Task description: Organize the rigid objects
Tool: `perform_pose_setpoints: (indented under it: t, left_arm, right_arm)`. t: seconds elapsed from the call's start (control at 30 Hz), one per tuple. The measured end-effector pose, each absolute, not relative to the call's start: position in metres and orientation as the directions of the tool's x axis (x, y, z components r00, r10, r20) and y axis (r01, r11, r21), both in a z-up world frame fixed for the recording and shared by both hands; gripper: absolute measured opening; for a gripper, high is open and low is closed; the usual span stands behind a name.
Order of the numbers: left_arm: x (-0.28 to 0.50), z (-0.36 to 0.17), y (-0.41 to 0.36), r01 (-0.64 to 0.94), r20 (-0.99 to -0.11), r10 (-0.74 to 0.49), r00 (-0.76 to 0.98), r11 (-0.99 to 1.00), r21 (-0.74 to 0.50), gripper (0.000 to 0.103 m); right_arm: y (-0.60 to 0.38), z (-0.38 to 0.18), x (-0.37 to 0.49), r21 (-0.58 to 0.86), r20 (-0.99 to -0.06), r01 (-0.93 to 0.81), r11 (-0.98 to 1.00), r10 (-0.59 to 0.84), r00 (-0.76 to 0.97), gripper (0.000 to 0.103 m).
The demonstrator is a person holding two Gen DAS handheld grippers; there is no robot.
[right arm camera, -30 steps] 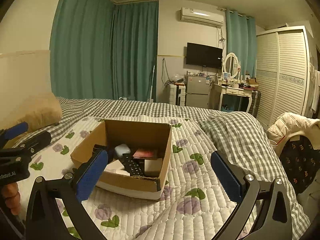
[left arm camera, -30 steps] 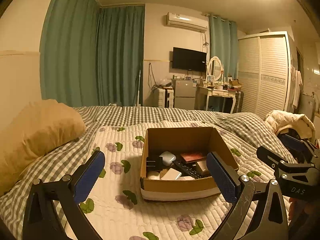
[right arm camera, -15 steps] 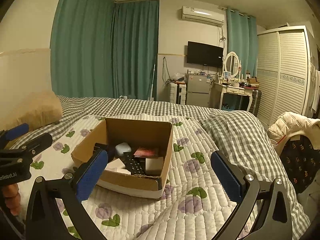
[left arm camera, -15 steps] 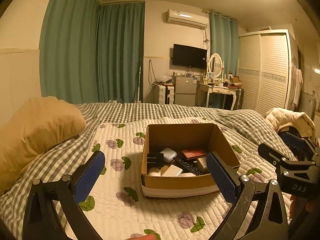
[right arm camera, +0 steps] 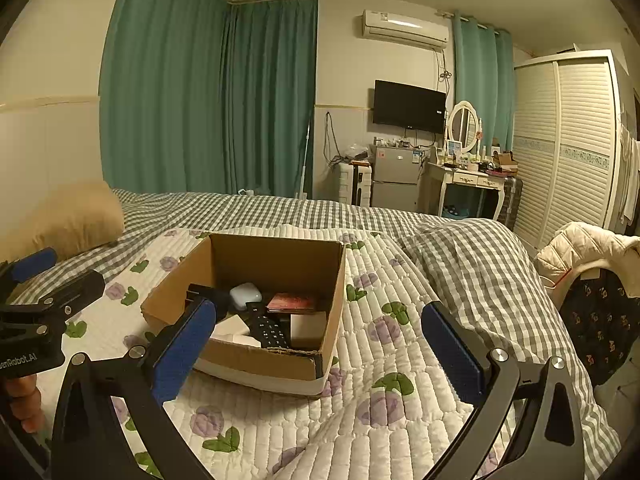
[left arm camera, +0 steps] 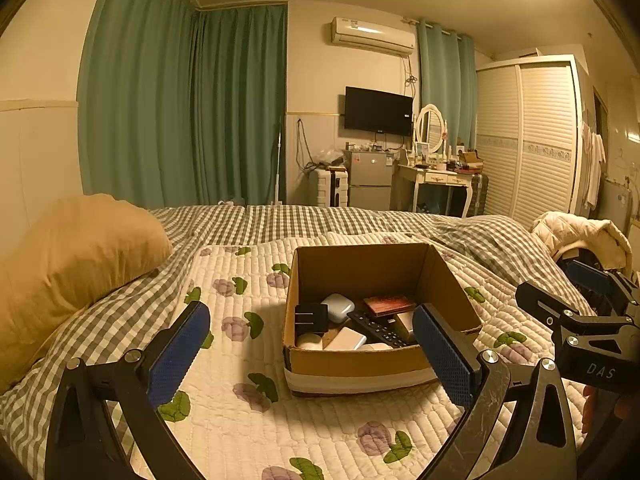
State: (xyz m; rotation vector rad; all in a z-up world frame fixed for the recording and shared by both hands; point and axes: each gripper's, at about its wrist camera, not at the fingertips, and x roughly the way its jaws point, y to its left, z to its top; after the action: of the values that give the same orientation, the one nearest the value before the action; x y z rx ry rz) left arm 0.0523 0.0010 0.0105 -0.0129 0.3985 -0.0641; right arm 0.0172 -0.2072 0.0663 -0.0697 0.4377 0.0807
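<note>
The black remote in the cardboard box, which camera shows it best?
The right wrist view: the black remote lies almost whole, its buttons visible, inside the cardboard box. In the left wrist view the remote is partly hidden behind the left tool's finger.

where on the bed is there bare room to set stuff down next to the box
Free: the floral quilt between the cardboard box and the tan pillow, and the quilt right of the box toward the checked duvet. Crowded: inside the box, around the black remote.
</note>
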Motion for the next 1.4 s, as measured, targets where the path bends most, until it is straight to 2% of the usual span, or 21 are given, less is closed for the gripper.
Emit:
perform_pose_setpoints:
  t: [1.4]
  left_arm:
    - [0.0536, 0.0075, 0.0034, 0.083, -0.392, -0.079, 0.917, 0.997, -0.009, 0.103]
  right_arm:
    - [-0.2007, 0.0639, 0.0211, -0.052, -0.447, -0.104, 0.993, 0.070, 0.892, 0.103]
